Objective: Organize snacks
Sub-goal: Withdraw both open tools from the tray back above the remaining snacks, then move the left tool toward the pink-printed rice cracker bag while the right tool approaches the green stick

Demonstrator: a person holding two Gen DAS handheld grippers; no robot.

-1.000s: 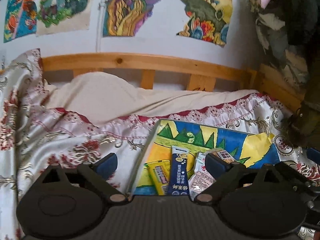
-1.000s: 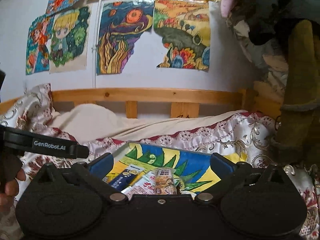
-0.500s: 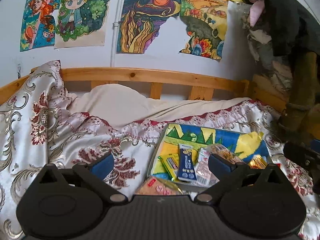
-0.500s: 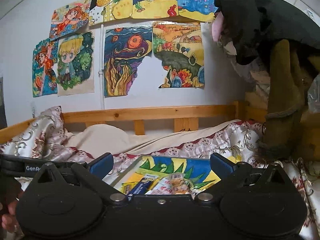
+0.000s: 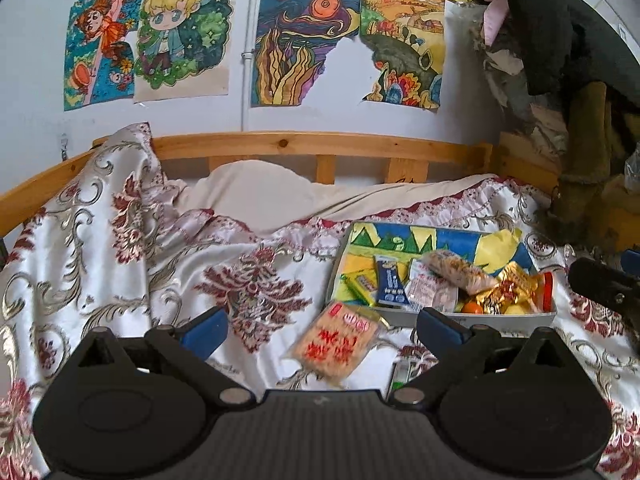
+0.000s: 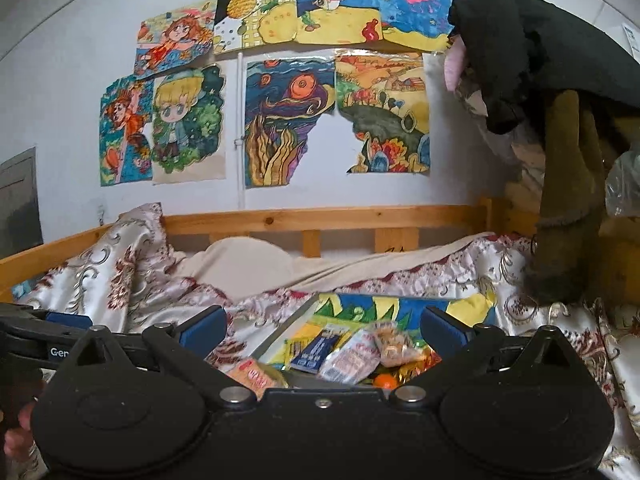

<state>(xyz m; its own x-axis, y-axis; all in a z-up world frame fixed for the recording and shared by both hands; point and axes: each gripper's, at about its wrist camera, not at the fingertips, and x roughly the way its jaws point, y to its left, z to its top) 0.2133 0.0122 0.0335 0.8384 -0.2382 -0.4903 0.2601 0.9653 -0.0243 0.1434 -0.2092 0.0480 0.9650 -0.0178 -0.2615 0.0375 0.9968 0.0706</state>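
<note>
Left hand-held gripper [image 5: 322,326]: jaws have just been opening, now spread wide, nothing between the pads. Right hand-held gripper [image 6: 322,326]: spread wide, empty. Orange cracker packet [image 5: 338,340]: loose on the bedspread [image 5: 120,264], touching the tray's near rim. Tray [image 5: 500,316]: holds a blue sachet [image 5: 390,286], yellow bar, gold wrappers. Left view alone shows a green packet [image 5: 401,374] on the bedspread; right view alone shows the top row of wall drawings [image 6: 336,4].

Both the left gripper [image 5: 322,326] and the right gripper [image 6: 322,325] have matte black housings, silver pivot screws and blue finger pads.
</note>
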